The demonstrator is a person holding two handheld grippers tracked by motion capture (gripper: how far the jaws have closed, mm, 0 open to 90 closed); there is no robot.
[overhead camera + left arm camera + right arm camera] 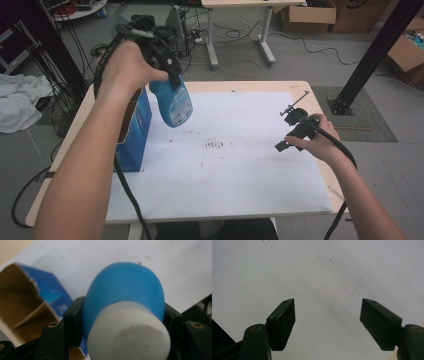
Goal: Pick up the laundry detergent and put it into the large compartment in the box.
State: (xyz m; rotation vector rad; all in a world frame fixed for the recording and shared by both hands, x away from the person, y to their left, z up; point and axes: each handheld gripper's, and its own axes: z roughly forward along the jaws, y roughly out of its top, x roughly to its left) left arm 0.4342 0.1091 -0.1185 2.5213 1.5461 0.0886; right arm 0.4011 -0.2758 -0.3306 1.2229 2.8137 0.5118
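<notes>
A blue bottle (173,102) with a white cap (128,336) and a printed label hangs in the air above the table's left part, held bottom-down. My left gripper (167,75) is shut on it near its cap end; in the left gripper view both jaws press the blue bottle (125,287) from either side. Right beside it stands an open blue cardboard box (134,130), its brown inside (22,305) showing below the bottle. My right gripper (327,322) stands open over bare white sheet with nothing between its jaws, at the table's right side (287,142).
A white sheet (225,165) with small dark specks (216,145) covers the wooden table (260,86). Beyond the table are desk legs, cables, cardboard boxes (307,15) and a black frame post (370,55). White cloth (17,102) lies on the floor at left.
</notes>
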